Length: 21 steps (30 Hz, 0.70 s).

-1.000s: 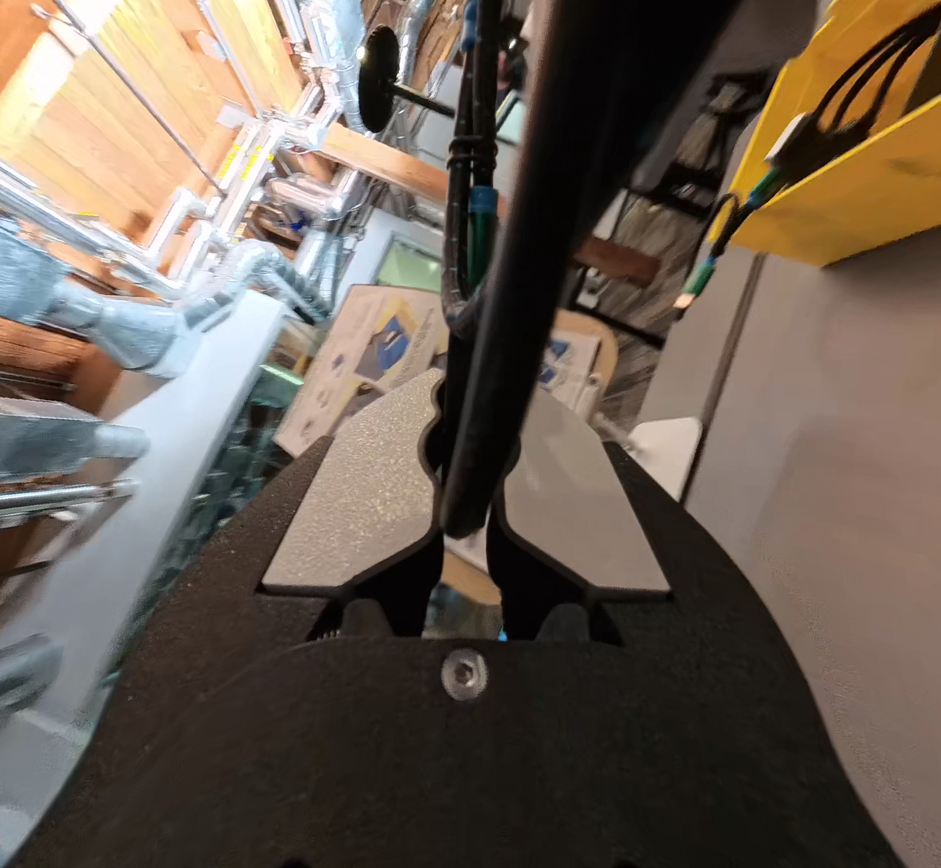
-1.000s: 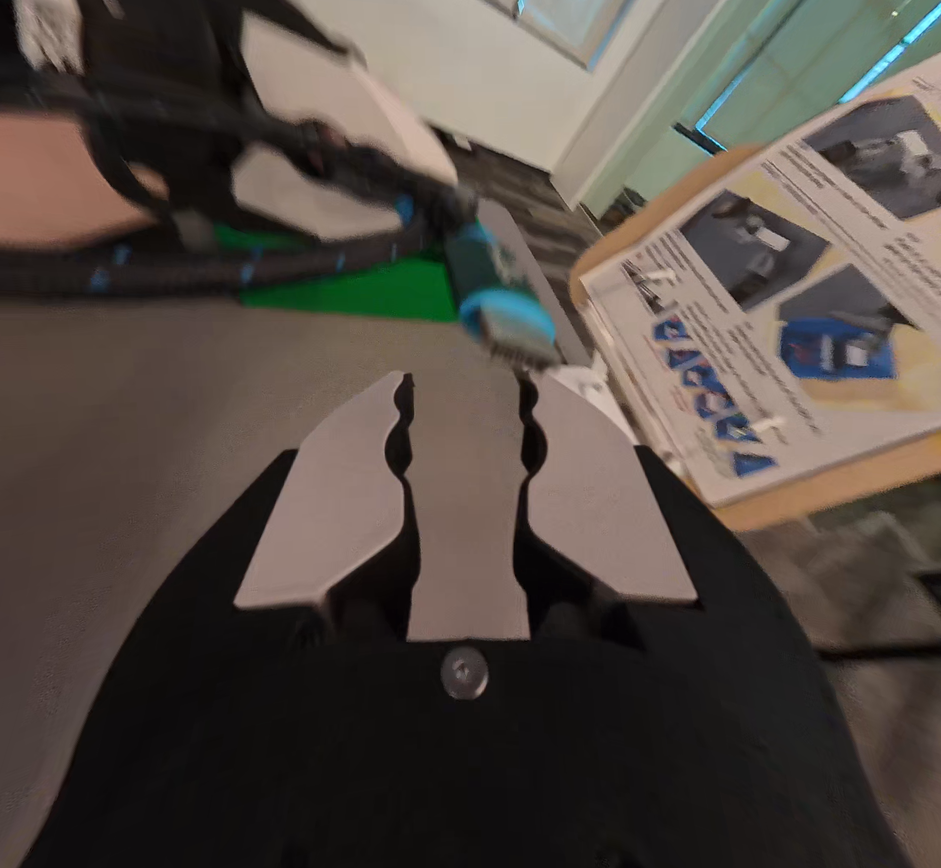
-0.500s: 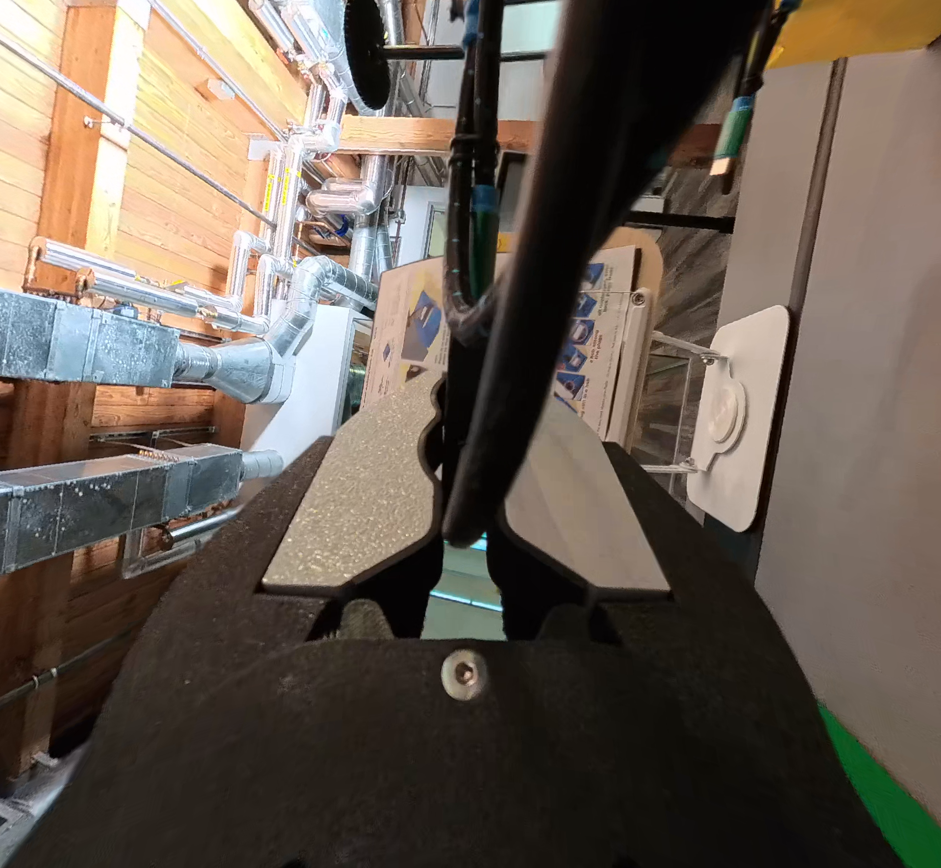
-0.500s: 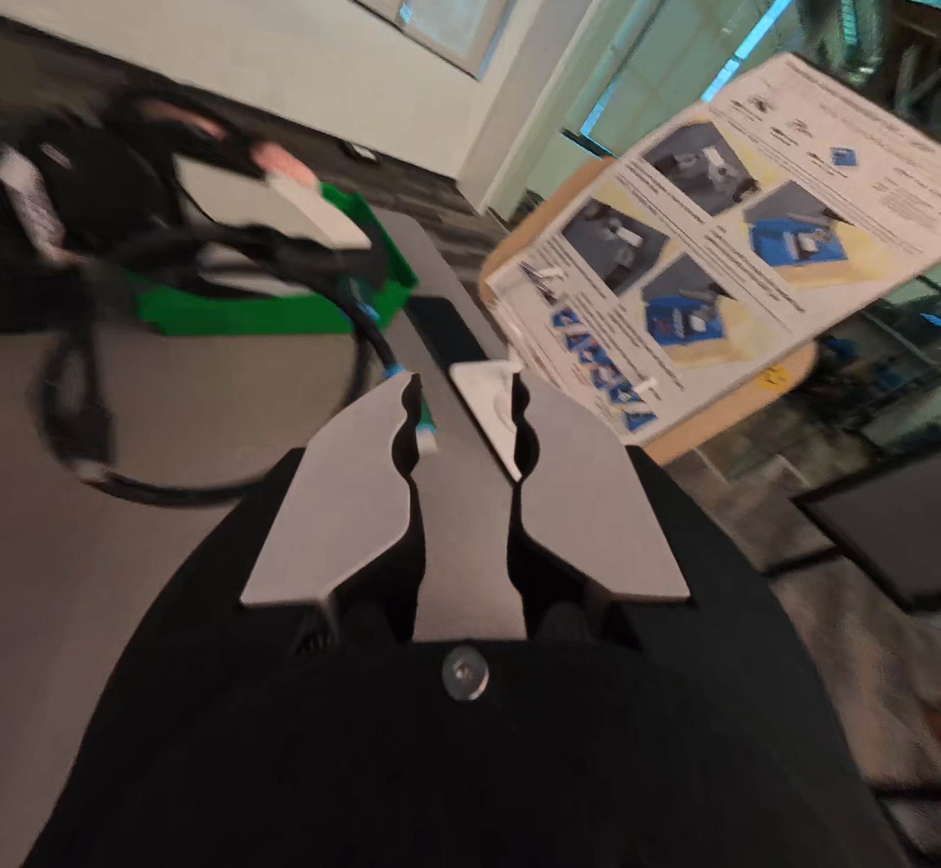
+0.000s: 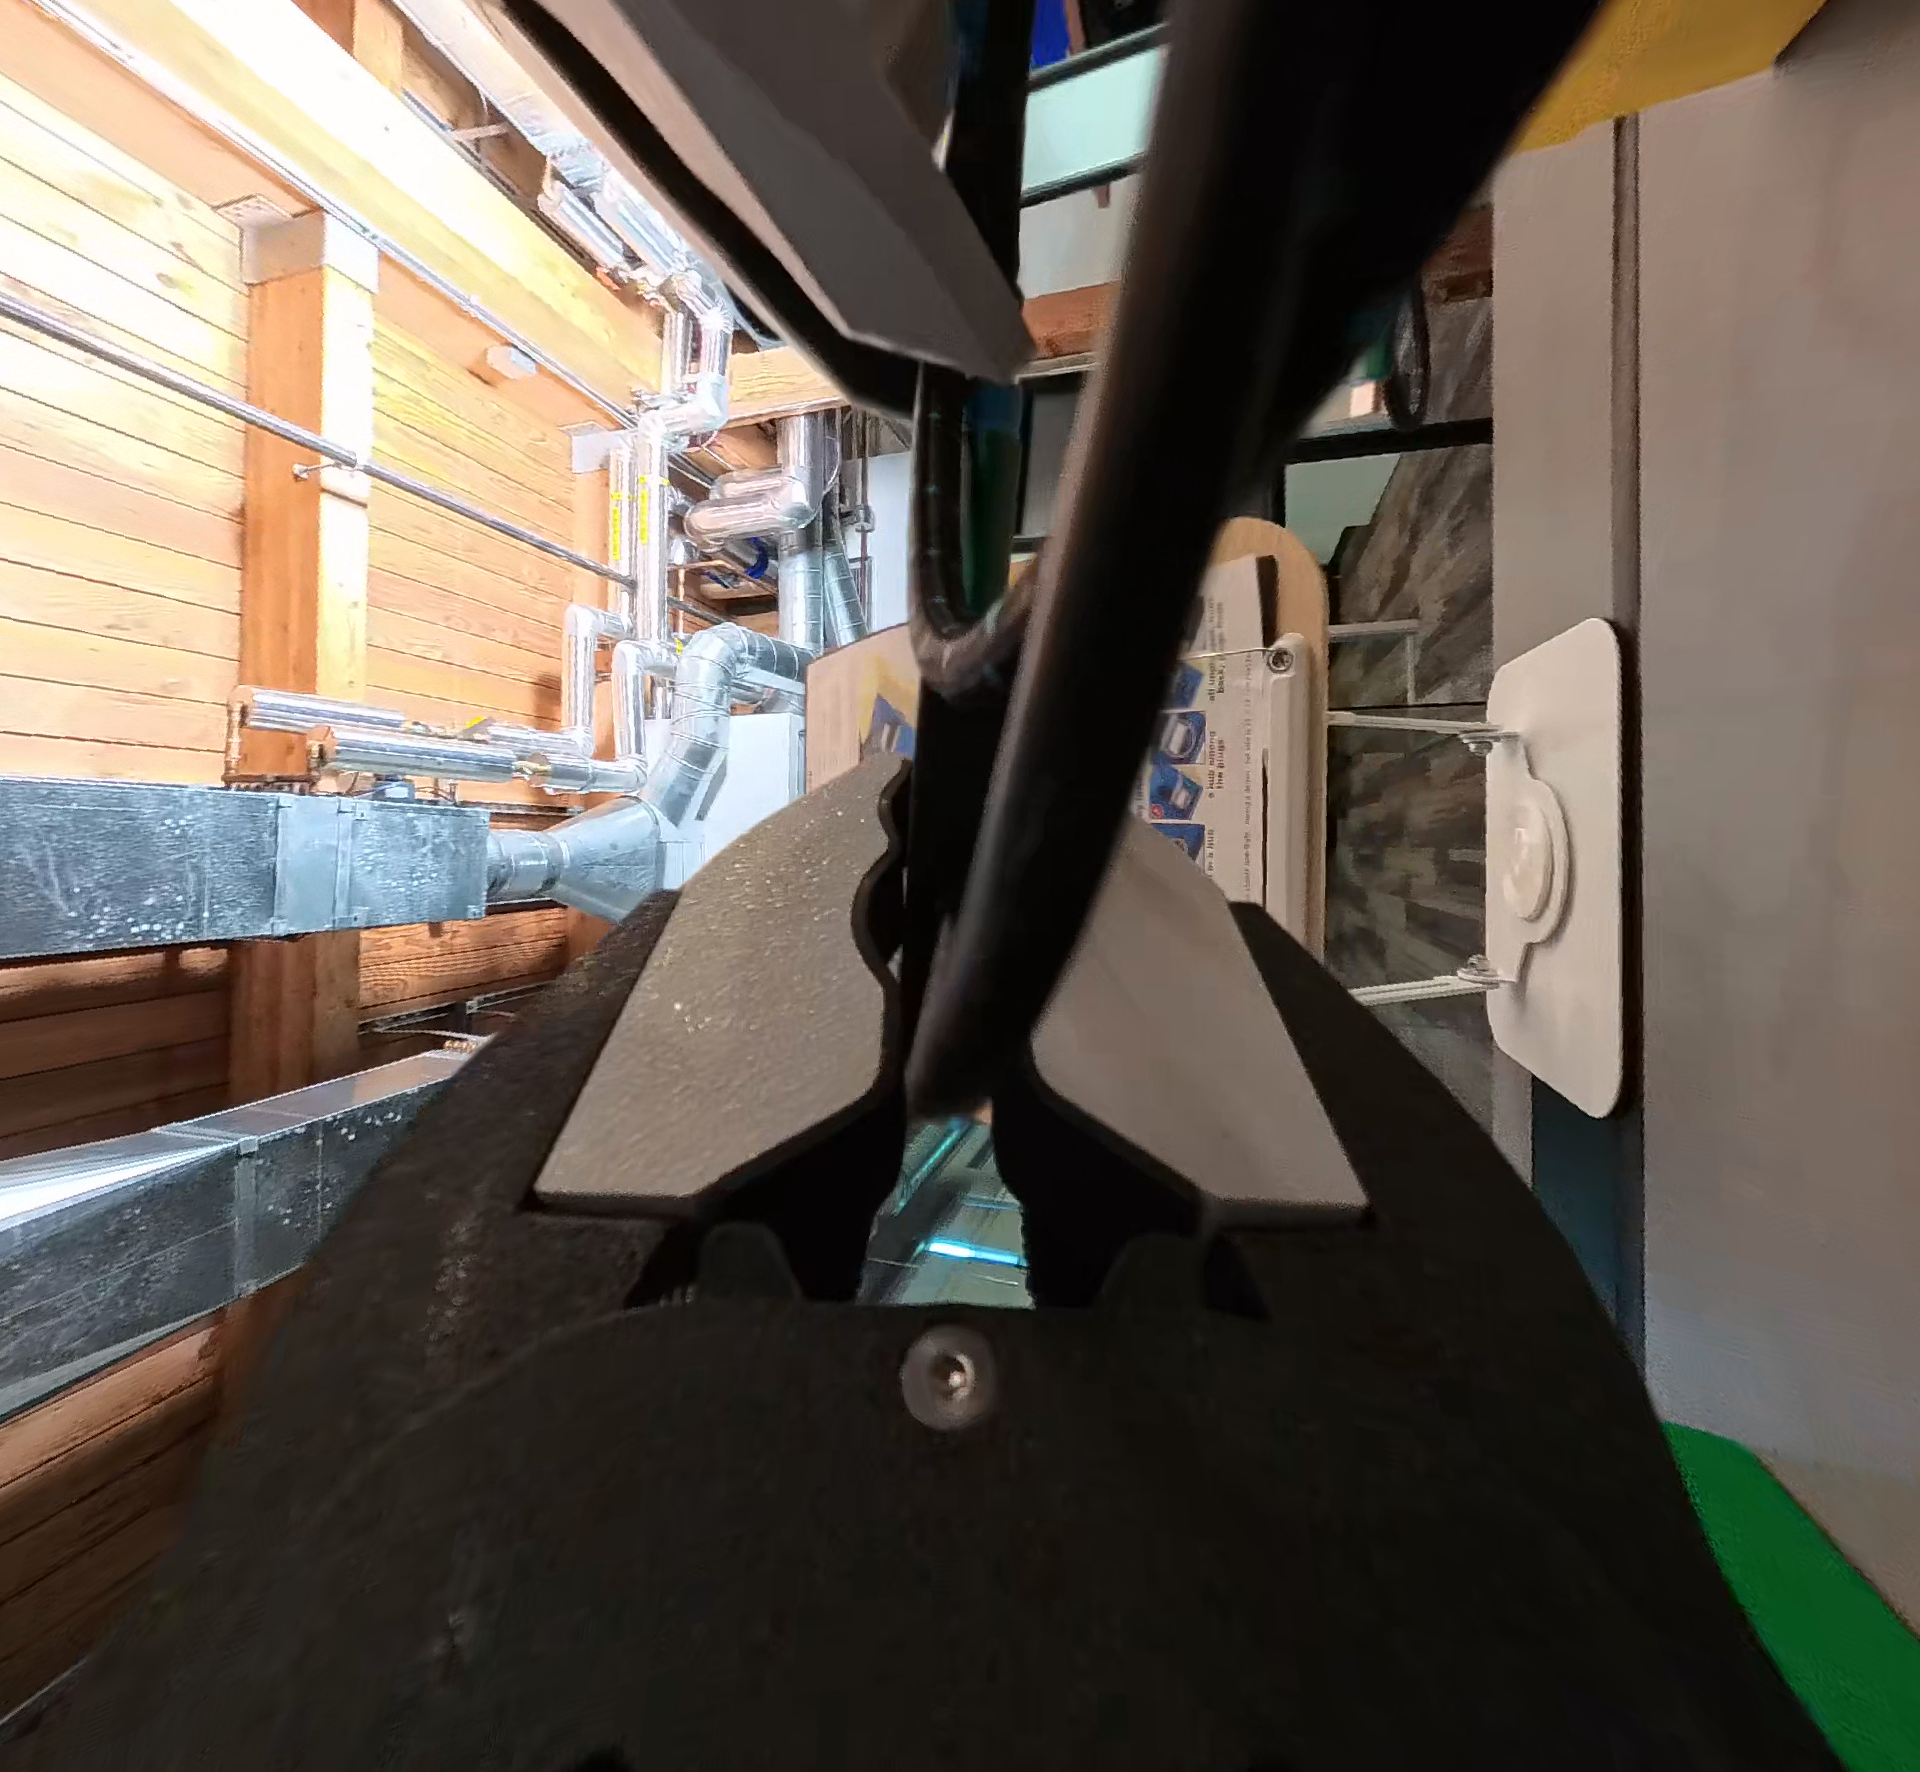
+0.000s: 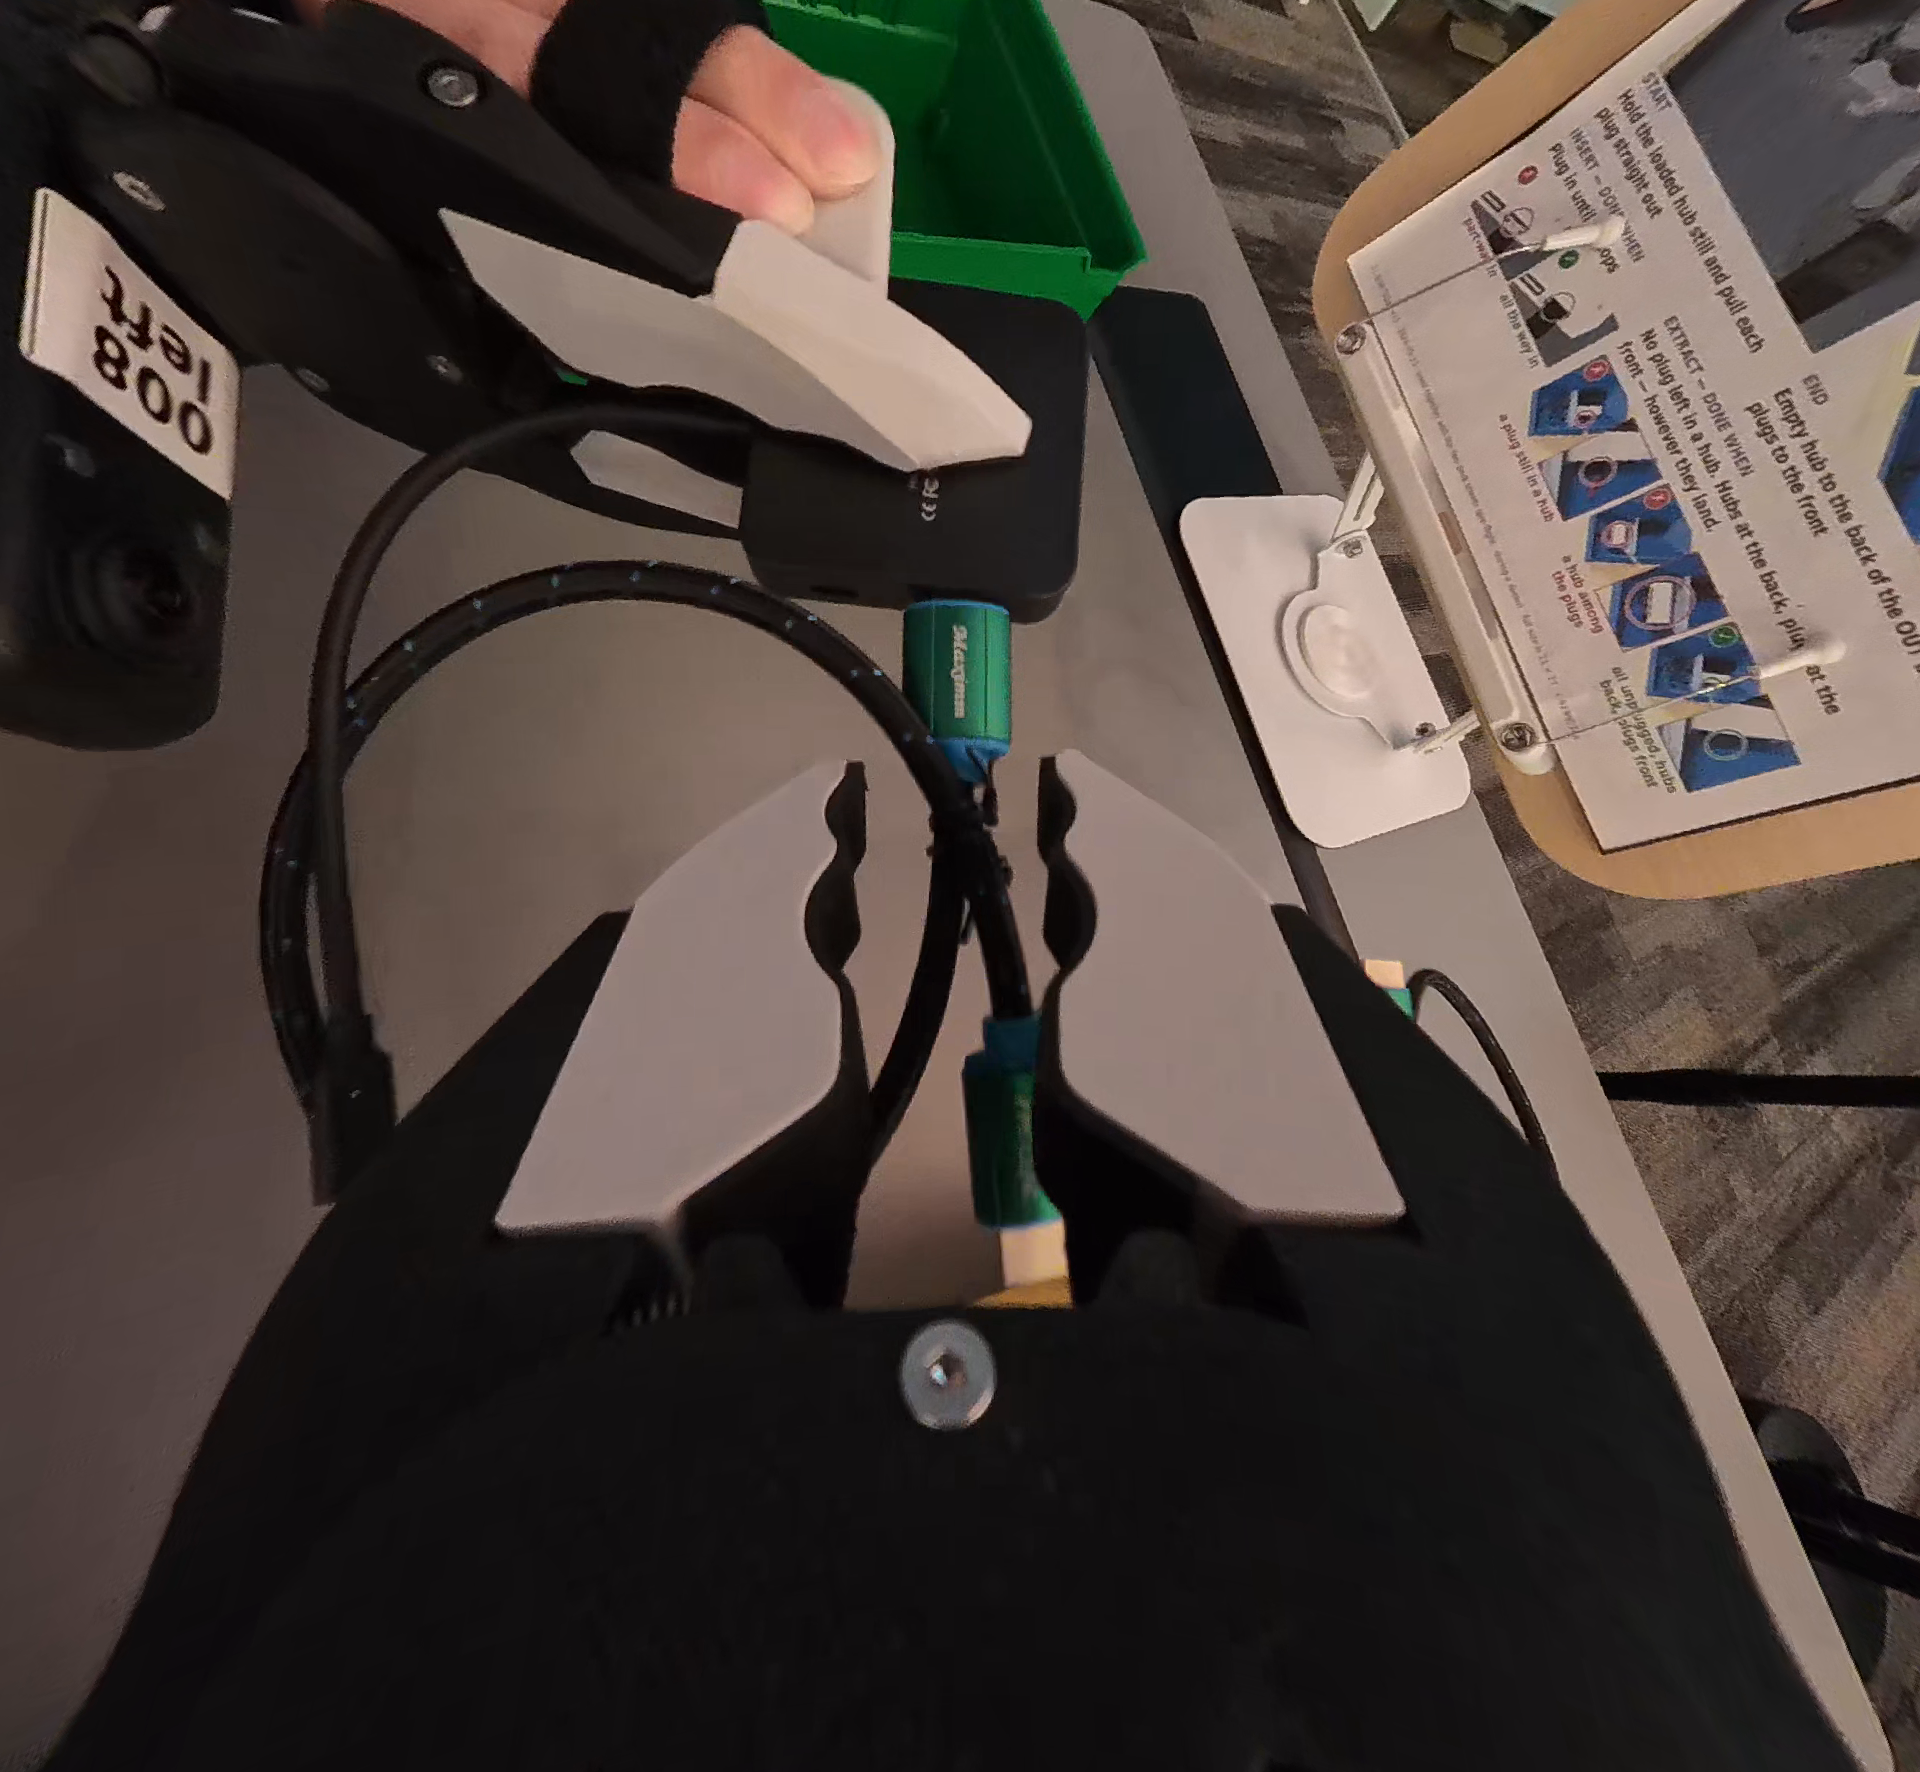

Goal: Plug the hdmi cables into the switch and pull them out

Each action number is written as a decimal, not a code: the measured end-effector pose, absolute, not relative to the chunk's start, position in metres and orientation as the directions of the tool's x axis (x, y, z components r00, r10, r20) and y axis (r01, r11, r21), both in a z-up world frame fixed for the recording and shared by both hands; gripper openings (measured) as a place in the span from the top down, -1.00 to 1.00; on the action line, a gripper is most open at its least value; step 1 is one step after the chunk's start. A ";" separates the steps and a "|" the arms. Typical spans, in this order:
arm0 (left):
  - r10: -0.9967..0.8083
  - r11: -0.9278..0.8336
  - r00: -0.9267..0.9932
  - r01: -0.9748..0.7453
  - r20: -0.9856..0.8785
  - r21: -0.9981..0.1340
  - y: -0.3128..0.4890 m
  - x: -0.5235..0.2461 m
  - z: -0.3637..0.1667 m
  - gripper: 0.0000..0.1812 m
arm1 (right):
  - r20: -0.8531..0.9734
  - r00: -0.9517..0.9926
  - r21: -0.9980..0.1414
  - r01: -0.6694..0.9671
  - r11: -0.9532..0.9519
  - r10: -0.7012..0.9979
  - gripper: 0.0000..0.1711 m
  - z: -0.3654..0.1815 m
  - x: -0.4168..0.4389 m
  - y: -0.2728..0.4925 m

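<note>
In the right wrist view a hand holds my left gripper (image 6: 883,475), shut on the black HDMI switch (image 6: 997,538) above the grey table (image 6: 520,839). One green HDMI plug (image 6: 956,673) sits in the switch's near edge. Its black braided cable (image 6: 623,579) loops left and back between my fingers. A second green plug (image 6: 1013,1140) lies loose between the jaws of my open right gripper (image 6: 951,777), touching neither. In the left wrist view my left gripper (image 5: 997,808) clamps the switch (image 5: 1070,683) edge-on.
A green bin (image 6: 935,112) stands just behind the switch. A white stand base (image 6: 1330,662) holds an instruction sheet (image 6: 1662,372) on a wooden board to the right, past the table edge. A thin black cable (image 6: 343,631) hangs from the switch at left. Some 6 centimeters of space lies between my two pairs of fingers.
My right gripper has swung down and closed in on the switch, so the plugged-in green plug is now just ahead of its open fingers. My left gripper has kept hold of the switch while turning.
</note>
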<state>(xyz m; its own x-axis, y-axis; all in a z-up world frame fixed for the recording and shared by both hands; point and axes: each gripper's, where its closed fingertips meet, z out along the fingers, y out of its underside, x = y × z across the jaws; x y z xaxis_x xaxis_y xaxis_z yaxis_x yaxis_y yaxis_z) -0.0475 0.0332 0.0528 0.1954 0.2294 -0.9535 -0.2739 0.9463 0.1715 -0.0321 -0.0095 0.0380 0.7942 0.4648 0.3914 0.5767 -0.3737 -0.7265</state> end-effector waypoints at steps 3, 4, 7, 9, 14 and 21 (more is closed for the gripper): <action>0.258 0.941 0.222 -0.280 -0.940 0.192 0.029 -0.050 0.059 0.85 | 0.399 0.793 -0.705 0.587 -0.399 0.460 0.71 0.033 -0.034 -0.008; 0.261 0.939 0.223 -0.284 -0.939 0.193 0.029 -0.050 0.060 0.84 | 0.406 0.790 -0.697 0.593 -0.404 0.459 0.75 0.033 -0.034 -0.009; 0.263 0.939 0.233 -0.284 -0.936 0.194 0.028 -0.051 0.062 0.85 | 0.407 0.794 -0.717 0.584 -0.381 0.452 0.78 0.040 -0.035 -0.010; 0.262 0.940 0.242 -0.284 -0.934 0.190 0.027 -0.052 0.064 0.85 | 0.412 0.793 -0.723 0.585 -0.368 0.449 0.80 0.043 -0.035 -0.011; 0.257 0.940 0.264 -0.290 -0.930 0.178 0.026 -0.056 0.071 0.86 | 0.397 0.805 -0.735 0.567 -0.372 0.441 0.82 0.048 -0.039 -0.012; 0.226 0.942 0.286 -0.307 -0.931 0.134 0.028 -0.060 0.077 0.87 | 0.360 0.854 -0.764 0.501 -0.407 0.374 0.83 0.055 -0.046 -0.012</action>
<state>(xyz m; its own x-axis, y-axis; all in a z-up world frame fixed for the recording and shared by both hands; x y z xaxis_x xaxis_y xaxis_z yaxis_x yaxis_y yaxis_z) -0.0602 0.0276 0.0769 0.2857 0.2259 -0.9313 -0.3071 0.9421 0.1343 -0.0459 -0.0119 0.0555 0.8543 0.3744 0.3604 0.5007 -0.4069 -0.7641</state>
